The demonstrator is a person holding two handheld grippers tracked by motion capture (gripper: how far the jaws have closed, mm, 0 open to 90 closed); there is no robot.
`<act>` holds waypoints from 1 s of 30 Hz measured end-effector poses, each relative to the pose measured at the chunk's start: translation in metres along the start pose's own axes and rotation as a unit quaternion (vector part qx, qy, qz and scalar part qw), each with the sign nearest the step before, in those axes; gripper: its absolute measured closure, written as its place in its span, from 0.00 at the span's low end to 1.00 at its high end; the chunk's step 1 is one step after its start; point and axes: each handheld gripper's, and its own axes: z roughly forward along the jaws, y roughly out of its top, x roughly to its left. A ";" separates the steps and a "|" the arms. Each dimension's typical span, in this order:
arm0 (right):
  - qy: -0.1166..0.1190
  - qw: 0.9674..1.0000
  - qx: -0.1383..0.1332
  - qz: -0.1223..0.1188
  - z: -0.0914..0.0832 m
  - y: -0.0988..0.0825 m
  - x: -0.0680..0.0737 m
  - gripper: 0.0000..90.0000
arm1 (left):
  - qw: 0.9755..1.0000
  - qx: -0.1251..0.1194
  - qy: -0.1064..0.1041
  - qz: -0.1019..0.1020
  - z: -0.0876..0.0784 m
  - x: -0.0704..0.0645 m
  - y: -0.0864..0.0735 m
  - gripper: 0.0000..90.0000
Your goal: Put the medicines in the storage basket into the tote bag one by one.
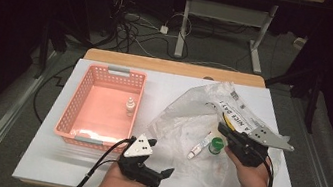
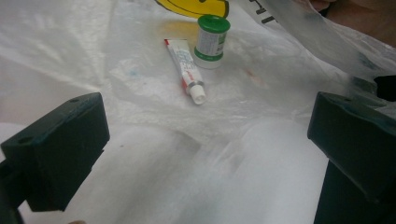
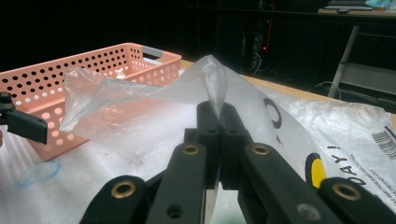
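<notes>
The bag (image 1: 186, 114), pinched in the shut right tongs (image 1: 223, 130), could slip and drop over the tube (image 2: 186, 70) and jar (image 2: 211, 41) lying ahead of the wide-open, empty left tongs (image 1: 168, 172), hiding both from that reach.

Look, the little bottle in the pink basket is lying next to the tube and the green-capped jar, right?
Not quite. The little bottle stands alone in the pink basket. The tube and the green-capped jar lie outside it, on the plastic bag spread on the table. The high view shows this.
</notes>
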 end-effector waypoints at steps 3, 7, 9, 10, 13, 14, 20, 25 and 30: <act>-0.001 1.000 -0.002 0.001 -0.001 0.000 0.000 1.00 | 1.000 -0.005 0.008 -0.007 -0.009 0.006 0.001 0.00; 0.000 1.000 -0.002 0.001 -0.001 0.000 -0.001 1.00 | 1.000 -0.013 0.020 -0.015 -0.021 0.015 0.003 0.00; 0.000 1.000 -0.002 0.000 -0.001 0.000 -0.001 1.00 | 0.999 -0.020 0.029 -0.019 -0.027 0.019 0.004 0.00; 0.000 1.000 -0.001 0.000 -0.001 0.000 -0.001 1.00 | 0.999 -0.022 0.033 -0.021 -0.030 0.022 0.004 0.00; 0.000 1.000 -0.001 -0.001 -0.001 0.000 -0.001 1.00 | 0.998 -0.024 0.053 -0.022 -0.039 0.030 0.005 0.00; 0.000 1.000 -0.002 0.000 -0.001 0.000 -0.001 1.00 | 0.998 -0.025 0.059 -0.023 -0.041 0.032 0.004 0.00; -0.001 1.000 -0.001 0.000 -0.001 0.000 -0.001 1.00 | 0.995 -0.018 0.093 -0.034 -0.051 0.052 0.000 0.00; -0.001 1.000 -0.003 -0.001 -0.002 0.000 -0.002 1.00 | 0.992 -0.021 0.112 -0.052 -0.061 0.065 -0.003 0.00; -0.001 1.000 -0.006 0.001 -0.003 0.001 -0.003 1.00 | 0.990 -0.025 0.123 -0.066 -0.071 0.074 -0.003 0.00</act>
